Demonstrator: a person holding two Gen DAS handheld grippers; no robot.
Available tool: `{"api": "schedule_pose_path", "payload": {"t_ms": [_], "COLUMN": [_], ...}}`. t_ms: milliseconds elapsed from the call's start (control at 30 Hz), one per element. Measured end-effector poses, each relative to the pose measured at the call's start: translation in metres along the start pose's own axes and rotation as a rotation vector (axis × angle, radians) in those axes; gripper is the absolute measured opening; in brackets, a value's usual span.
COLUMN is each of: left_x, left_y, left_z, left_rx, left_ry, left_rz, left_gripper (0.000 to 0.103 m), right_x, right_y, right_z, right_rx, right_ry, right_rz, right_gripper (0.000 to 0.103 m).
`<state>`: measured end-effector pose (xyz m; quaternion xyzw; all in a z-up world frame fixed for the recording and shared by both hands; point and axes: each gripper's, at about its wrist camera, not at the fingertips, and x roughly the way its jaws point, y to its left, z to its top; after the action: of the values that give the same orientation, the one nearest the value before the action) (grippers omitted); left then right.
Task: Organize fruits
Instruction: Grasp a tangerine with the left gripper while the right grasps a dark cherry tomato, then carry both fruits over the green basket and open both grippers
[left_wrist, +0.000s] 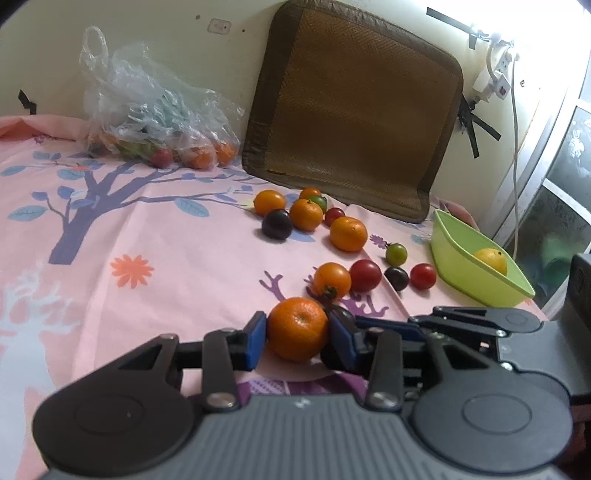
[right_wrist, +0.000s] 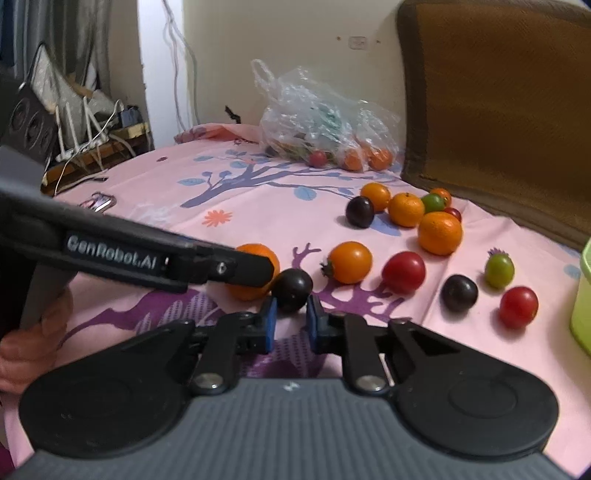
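Two hand-held grippers, one fruit each

Two fruits sit between blue pads at the near edge of a pink sheet (left_wrist: 110, 229) printed with trees and flowers. Far left at the back, a clear plastic bag (left_wrist: 147, 110) holds more fruit against the wall. Beside it a brown woven cushion (left_wrist: 354, 110) leans upright.

The left hand-held gripper (left_wrist: 297, 334) is pinching a mandarin (left_wrist: 297, 328), with a pad pressed to each side while the fruit rests on the sheet. Touching that mandarin on its right is a dark plum (right_wrist: 293, 290), and the right hand-held gripper (right_wrist: 291, 325) has its pads closed in on the plum's near sides; only the tips reach it, and most of the plum lies beyond them. A person's fingers (right_wrist: 33, 354) show at the left edge of the right wrist view, under the left tool's black arm.

Behind the two grippers, loose fruit is scattered across the sheet: an orange tomato (left_wrist: 331, 280), a red tomato (left_wrist: 365, 275), a second dark plum (left_wrist: 396, 278), a green tomato (left_wrist: 396, 254) and a small red tomato (left_wrist: 423, 276). Further back is a cluster of mandarins (left_wrist: 306, 214) with another dark plum (left_wrist: 277, 224).

At the far right stands a lime green tub (left_wrist: 480, 284) with one yellow-orange fruit (left_wrist: 491, 260) inside.
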<state>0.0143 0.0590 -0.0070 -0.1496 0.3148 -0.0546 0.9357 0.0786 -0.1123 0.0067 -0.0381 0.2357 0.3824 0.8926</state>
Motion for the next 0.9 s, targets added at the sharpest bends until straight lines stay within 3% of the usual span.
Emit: {"api": "schedule_pose_path", "payload": {"t_ms": [67, 167, 267, 433, 533, 667, 767, 900], "left_x": [0.001, 0.001, -0.001, 0.003, 0.016, 0.045, 0.072, 0.109], "left_y": [0.001, 0.004, 0.003, -0.023, -0.057, -0.119, -0.163, -0.203], "left_z": [0.000, 0.002, 0.004, 0.019, 0.037, 0.058, 0.068, 0.074], "left_rx": [0.006, -0.014, -0.032, -0.004, 0.054, 0.143, 0.204, 0.235], "left_ry": [-0.002, 0.005, 0.018, 0.005, -0.001, -0.007, -0.011, 0.027], "left_rz": [0.015, 0.008, -0.013, -0.089, -0.156, -0.239, -0.270, -0.274], "left_gripper": [0.038, 0.038, 0.038, 0.038, 0.038, 0.038, 0.038, 0.038], "right_x": [0.001, 0.006, 0.007, -0.018, -0.042, -0.081, -0.114, -0.136], "right_y": [-0.003, -0.003, -0.003, -0.006, -0.012, -0.042, -0.070, -0.101], "right_z": [0.001, 0.003, 0.002, -0.007, -0.014, -0.026, -0.036, -0.045], "right_rx": [0.016, -0.010, -0.046, -0.064, -0.048, 0.010, 0.050, 0.108], "right_ry": [0.003, 0.012, 0.010, -0.053, -0.105, -0.200, -0.291, -0.351], "right_rz": [0.011, 0.019, 0.035, -0.021, -0.097, -0.276, -0.459, -0.616], "right_gripper": [0.036, 0.036, 0.023, 0.023, 0.023, 0.023, 0.023, 0.023]}}
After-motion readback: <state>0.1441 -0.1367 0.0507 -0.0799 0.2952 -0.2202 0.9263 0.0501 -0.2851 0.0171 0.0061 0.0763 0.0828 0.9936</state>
